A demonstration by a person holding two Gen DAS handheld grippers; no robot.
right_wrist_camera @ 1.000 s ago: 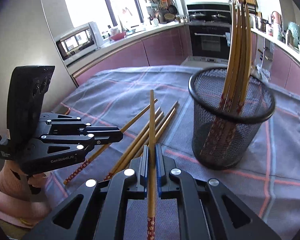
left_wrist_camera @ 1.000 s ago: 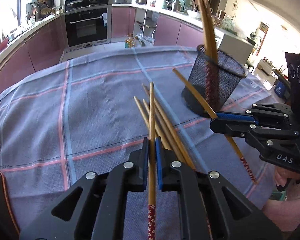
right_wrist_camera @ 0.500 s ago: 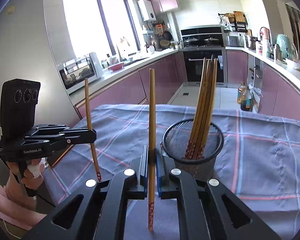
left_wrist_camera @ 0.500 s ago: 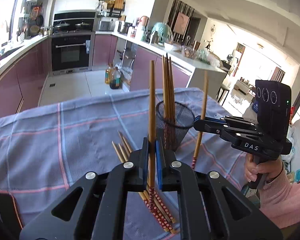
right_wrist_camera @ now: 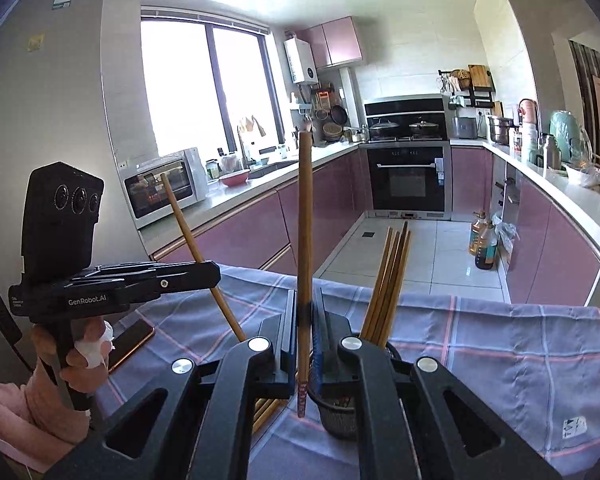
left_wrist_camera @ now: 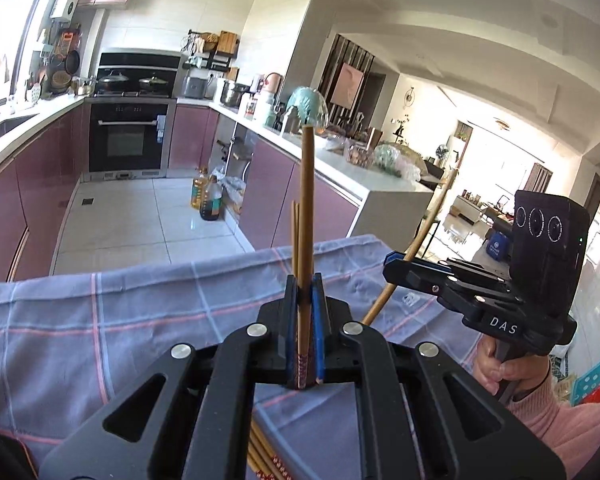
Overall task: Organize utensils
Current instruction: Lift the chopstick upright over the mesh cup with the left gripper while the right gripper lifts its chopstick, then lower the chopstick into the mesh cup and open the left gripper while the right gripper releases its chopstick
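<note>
My left gripper (left_wrist_camera: 303, 300) is shut on a wooden chopstick (left_wrist_camera: 306, 216) held upright, red-patterned end down. My right gripper (right_wrist_camera: 305, 320) is shut on another chopstick (right_wrist_camera: 305, 220), also upright, its patterned end hanging over the cloth. The black mesh holder (right_wrist_camera: 338, 416) sits just below my right gripper, largely hidden by it, with several chopsticks (right_wrist_camera: 388, 284) standing in it. Loose chopsticks (left_wrist_camera: 266, 460) lie on the cloth under my left gripper. Each gripper shows in the other's view: the right gripper (left_wrist_camera: 392, 266), the left gripper (right_wrist_camera: 214, 276).
The table carries a blue-grey checked cloth (right_wrist_camera: 500, 344). A phone (right_wrist_camera: 130, 344) lies near its left edge. Kitchen counters (right_wrist_camera: 548, 176), an oven (right_wrist_camera: 406, 178) and oil bottles (left_wrist_camera: 206, 200) on the floor stand beyond the table.
Both grippers have lifted and tilted up, each with its chopstick now upright. The holder has dropped low in the right view and out of the left view.
</note>
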